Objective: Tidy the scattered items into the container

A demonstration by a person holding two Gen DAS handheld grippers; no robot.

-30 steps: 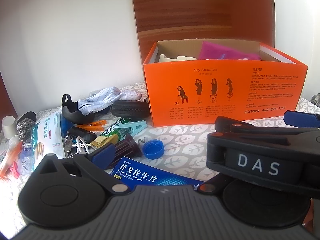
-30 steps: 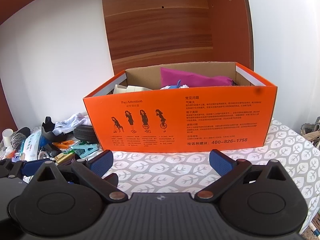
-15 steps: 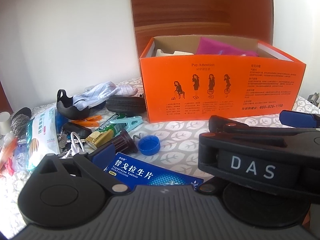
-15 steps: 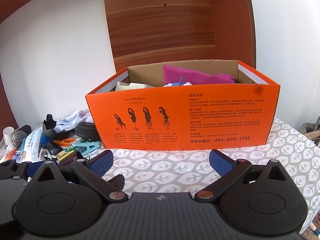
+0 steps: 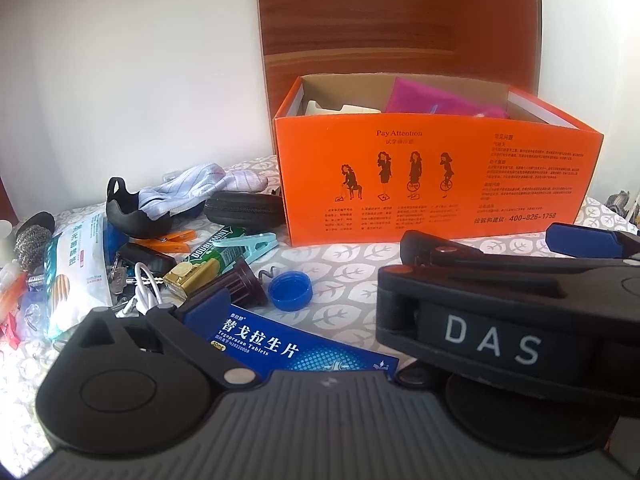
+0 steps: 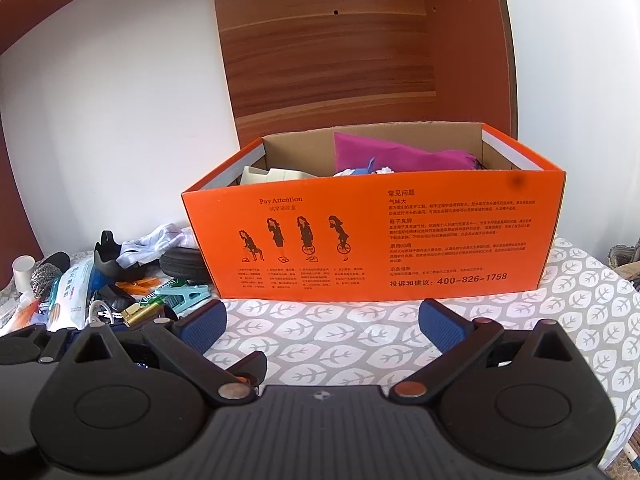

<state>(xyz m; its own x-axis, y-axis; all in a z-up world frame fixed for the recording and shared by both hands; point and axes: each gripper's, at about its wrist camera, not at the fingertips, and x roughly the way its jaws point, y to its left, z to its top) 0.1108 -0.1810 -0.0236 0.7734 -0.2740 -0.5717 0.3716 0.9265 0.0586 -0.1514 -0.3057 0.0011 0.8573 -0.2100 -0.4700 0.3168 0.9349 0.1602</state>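
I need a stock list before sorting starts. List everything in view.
box: 1, orange, on the cloth, open top
bag: 1, magenta, inside the box
cream piece: 1, inside the box, left end
tablet box: 1, blue, nearest the left gripper
bottle cap: 1, blue, beside the tablet box
gum pack: 1, green, in the pile
clothes peg: 1, teal, by the gum pack
orange peg: 1, in the pile
zip case: 1, black, against the box's left end
sock: 1, pale striped, behind the pile
scourer: 1, steel, far left
tablecloth: 1, grey leaf print
left gripper: jaws open
right gripper: jaws open
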